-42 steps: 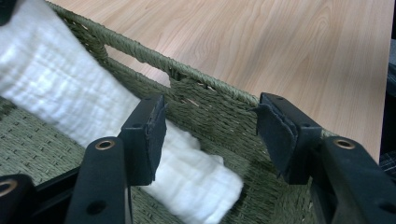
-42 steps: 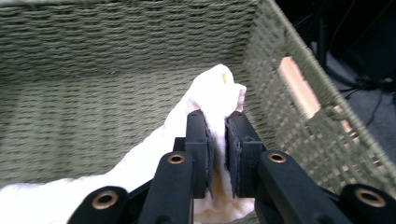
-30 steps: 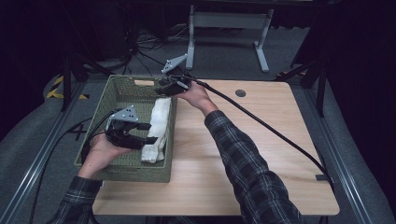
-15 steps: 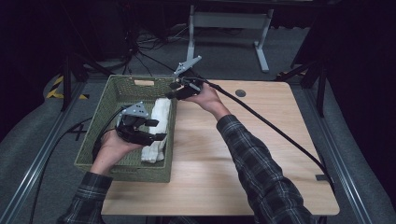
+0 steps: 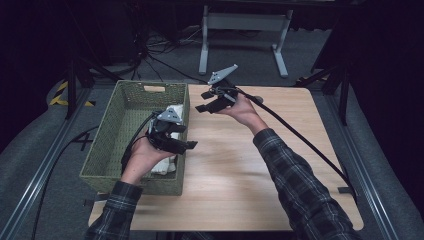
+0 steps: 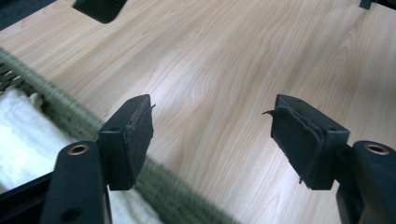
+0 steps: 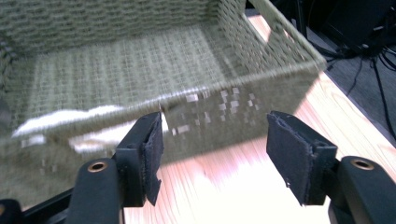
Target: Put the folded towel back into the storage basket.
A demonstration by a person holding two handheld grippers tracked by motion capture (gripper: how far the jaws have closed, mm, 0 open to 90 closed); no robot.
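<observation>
Left gripper (image 5: 189, 145), nearest the person, hangs over the green woven basket's (image 5: 131, 95) right rim with its jaws spread wide and nothing between them, pointing out over the wooden table (image 5: 250, 170). Just beneath it the white folded cloth (image 5: 162, 164) lies inside the basket against that right wall. Farther off, the right gripper (image 5: 201, 108) is held above the table just beside the basket's far right corner, jaws likewise wide apart and empty.
</observation>
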